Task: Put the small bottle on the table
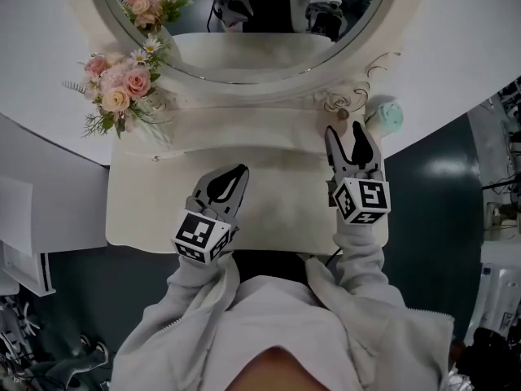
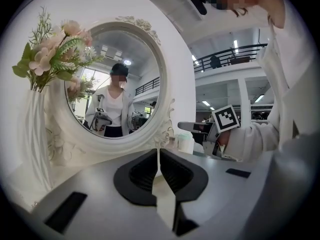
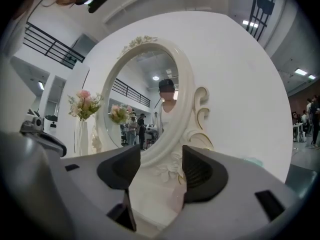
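Note:
The small bottle (image 1: 343, 114) stands upright on the white dressing table (image 1: 277, 169), at the right foot of the mirror. From the left gripper view it is a pale bottle (image 2: 186, 143) beside the mirror frame. My right gripper (image 1: 347, 130) is open and points at it from just short of it, with nothing between the pads. Low in the right gripper view, the bottle (image 3: 178, 196) shows pinkish in the gap, partly hidden by the right jaw. My left gripper (image 1: 240, 170) hovers over the table's middle, shut on nothing.
A round mirror in a white carved frame (image 1: 244, 70) stands at the back of the table. A white vase of pink flowers (image 1: 118, 88) is at the back left. A mint-green object (image 1: 391, 117) lies right of the bottle. Dark floor lies beyond the table's right edge.

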Demonstrator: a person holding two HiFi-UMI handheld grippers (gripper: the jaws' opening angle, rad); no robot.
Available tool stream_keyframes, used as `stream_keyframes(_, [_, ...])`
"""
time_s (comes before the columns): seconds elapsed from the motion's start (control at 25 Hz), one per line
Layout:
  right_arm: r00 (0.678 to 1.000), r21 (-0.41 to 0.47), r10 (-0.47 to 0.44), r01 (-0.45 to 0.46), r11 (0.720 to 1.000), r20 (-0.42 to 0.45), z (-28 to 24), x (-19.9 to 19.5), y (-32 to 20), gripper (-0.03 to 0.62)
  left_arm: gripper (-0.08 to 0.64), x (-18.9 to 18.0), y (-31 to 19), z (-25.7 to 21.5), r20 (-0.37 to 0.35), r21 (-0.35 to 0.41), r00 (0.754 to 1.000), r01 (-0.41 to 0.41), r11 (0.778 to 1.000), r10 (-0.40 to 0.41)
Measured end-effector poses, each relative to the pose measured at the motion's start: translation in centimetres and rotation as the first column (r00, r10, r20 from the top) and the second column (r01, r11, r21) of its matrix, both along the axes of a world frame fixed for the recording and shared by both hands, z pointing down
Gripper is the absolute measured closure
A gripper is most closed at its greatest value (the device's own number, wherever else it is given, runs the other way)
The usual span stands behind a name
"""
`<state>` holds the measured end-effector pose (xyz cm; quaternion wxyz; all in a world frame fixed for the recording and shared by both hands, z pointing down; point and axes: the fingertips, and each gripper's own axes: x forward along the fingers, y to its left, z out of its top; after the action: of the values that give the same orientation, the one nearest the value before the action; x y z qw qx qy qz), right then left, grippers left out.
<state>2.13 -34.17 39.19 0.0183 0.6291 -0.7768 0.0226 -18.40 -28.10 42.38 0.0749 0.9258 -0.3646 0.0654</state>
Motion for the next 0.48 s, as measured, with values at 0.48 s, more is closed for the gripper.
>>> stream_keyframes(0.48, [0.988, 0.244, -0.075, 0.106, 0.964, -0.134, -8.0, -5.7, 5.6, 0.336, 0.531, -0.2, 0.9, -3.9, -0.022, 0.108, 0.999, -0.024, 0.994, 0.026])
